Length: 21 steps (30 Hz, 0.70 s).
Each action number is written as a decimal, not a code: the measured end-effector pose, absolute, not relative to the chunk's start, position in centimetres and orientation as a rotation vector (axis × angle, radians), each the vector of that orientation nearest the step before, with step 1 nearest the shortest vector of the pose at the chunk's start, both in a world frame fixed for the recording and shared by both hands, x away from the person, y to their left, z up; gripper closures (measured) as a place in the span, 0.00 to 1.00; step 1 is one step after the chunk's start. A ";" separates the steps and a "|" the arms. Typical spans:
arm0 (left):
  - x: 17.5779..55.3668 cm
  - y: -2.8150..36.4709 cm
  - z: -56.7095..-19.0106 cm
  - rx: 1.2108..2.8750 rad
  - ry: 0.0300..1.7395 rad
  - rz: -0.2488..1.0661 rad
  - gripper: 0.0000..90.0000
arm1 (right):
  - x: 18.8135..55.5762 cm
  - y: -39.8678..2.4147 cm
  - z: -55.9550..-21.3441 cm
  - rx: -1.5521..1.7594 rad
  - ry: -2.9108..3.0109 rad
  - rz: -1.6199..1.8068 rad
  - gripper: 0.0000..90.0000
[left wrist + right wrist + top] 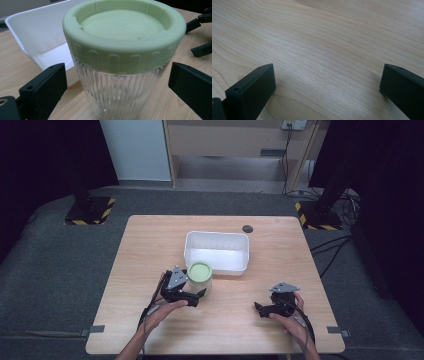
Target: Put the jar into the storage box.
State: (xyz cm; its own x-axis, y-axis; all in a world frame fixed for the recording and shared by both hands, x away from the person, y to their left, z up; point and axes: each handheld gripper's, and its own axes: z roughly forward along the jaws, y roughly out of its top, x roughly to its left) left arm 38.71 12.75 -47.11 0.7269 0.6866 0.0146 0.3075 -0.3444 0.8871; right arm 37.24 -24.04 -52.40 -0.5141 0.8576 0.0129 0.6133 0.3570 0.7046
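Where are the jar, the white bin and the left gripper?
jar [120, 90]: left gripper view, ribbed glass wall.
white bin [188, 245]: high view, left rim.
left gripper [201, 293]: high view, between its open jaws.

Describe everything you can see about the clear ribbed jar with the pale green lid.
The clear ribbed jar with the pale green lid stands upright on the light wooden table, just in front of the white rectangular plastic tub; whether the two touch cannot be told. Its see-through wall has fine vertical ribs and narrows toward the base. It looks empty. The round screw lid is on, with a notched skirt and a sunken centre. The left hand-held gripper has its black jaws open on either side of the jar, not touching it.
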 end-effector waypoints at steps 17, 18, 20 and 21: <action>39.7 11.7 -47.5 1.929 0.751 0.494 0.04 | 37.2 -24.0 -52.4 1.292 2.266 0.944 0.00; 39.7 11.6 -47.5 1.926 0.748 0.493 0.05 | 37.2 -24.0 -52.4 1.292 2.266 0.944 0.00; 39.9 11.5 -47.4 1.923 0.747 0.494 0.07 | 37.2 -24.0 -52.4 1.292 2.266 0.944 0.00; 40.0 11.5 -47.5 1.922 0.745 0.490 0.08 | 37.2 -24.0 -52.4 1.292 2.266 0.944 0.00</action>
